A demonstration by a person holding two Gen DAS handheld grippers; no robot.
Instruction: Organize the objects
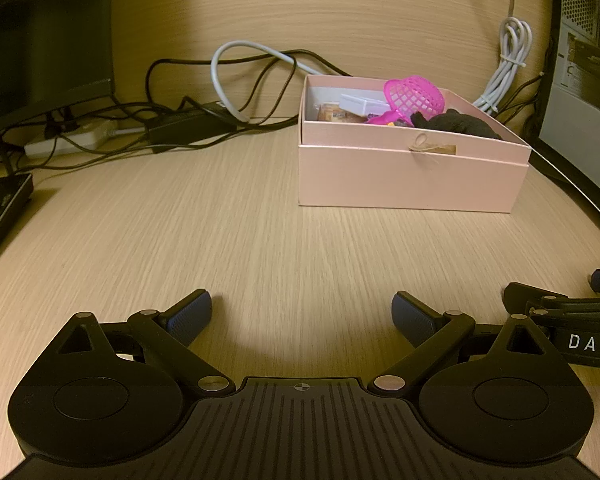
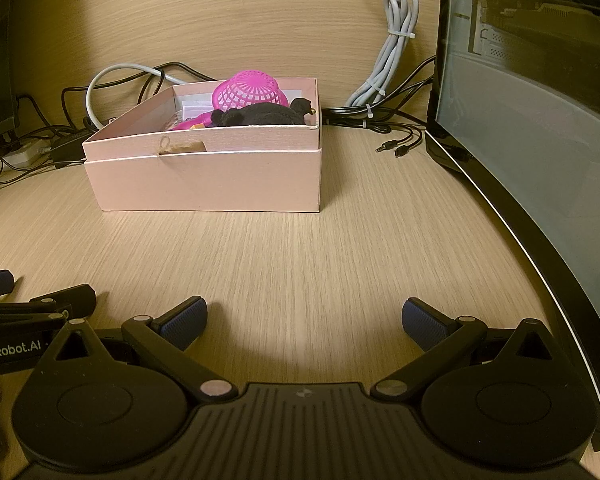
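On the wooden tabletop (image 1: 260,220), toward the back, the open pink box (image 1: 412,176) holds a magenta mesh basket (image 1: 414,96), a black plush toy (image 1: 456,124) and a white case (image 1: 360,102). Left tongs (image 1: 302,314) and right tongs (image 2: 304,320): both spread wide, empty, low over bare tabletop, side by side. Cables (image 1: 204,120) lie behind the box.

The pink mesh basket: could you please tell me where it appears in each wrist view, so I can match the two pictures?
Left wrist view: the pink mesh basket sits upper right of centre, tilted in the pink box.
Right wrist view: the basket sits upper left of centre, at the back of the same box.
Shared landmark: the bundled grey cable against the wall, right of the box.
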